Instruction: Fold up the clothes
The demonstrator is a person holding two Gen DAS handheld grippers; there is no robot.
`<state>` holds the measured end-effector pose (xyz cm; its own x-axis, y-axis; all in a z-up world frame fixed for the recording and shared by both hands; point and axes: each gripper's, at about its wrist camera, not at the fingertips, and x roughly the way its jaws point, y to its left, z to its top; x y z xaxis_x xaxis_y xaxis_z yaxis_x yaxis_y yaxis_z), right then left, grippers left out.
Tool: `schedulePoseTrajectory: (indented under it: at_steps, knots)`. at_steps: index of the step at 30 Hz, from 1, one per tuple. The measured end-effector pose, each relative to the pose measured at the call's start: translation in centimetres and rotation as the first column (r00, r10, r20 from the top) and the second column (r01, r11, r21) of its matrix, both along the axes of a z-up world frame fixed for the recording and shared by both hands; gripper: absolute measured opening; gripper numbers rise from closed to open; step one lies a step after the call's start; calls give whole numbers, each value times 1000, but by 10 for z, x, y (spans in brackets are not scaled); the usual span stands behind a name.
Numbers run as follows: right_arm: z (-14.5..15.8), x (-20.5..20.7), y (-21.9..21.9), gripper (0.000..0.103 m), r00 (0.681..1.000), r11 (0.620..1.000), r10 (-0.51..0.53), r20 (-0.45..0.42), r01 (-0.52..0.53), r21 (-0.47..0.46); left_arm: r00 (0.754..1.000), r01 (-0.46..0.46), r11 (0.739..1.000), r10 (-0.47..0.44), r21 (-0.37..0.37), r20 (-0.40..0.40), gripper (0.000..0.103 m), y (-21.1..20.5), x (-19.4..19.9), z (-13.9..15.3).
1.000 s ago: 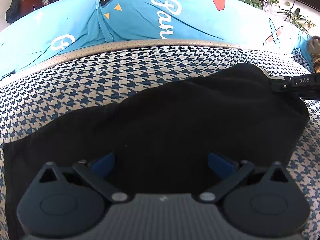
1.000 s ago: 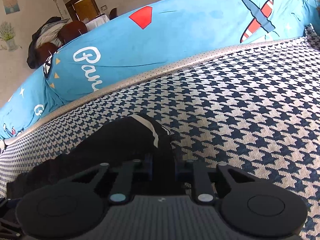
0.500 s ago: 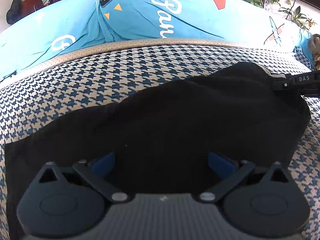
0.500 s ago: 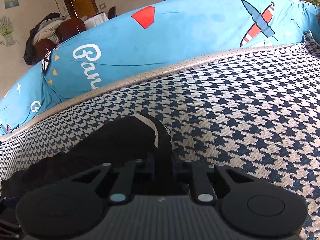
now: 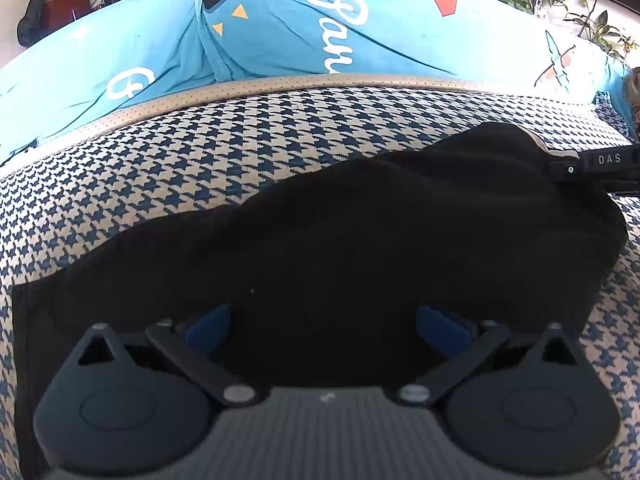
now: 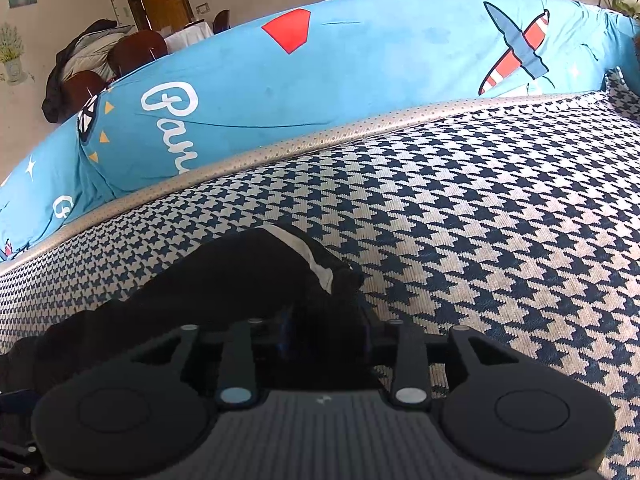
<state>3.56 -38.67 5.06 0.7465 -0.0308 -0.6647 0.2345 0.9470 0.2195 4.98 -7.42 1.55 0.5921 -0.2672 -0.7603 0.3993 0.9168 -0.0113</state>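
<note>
Left wrist view: left gripper [image 5: 322, 324], fingers spread wide, low centre over black garment [image 5: 360, 240] lying on houndstooth sofa seat [image 5: 200, 168]. Right wrist view: right gripper [image 6: 324, 330] fingers clamped on garment's white-trimmed end, lower centre. Blue printed cushion [image 6: 360, 68] across top.

Bright daylight, round bendy pictures

Sun shines on the blue cushion [image 6: 360, 80]. The black cloth [image 5: 360, 240] is so dark its folds hardly show. Straight lines curve near the edges, and the corners go black.
</note>
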Motion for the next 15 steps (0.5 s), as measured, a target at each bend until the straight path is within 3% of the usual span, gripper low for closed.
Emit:
schedulePoseTrajectory:
  at_steps: [4,15]
  knots:
    - [2,-1,0,20,1000,1000,6,6,-6,6,1000,-1,1000,1,0,1,103,0,0,0]
    - [29,-8,26,17,994,995,68,91,-61,-79,1000,-29,999,29,-27,-12,103,5,2,3]
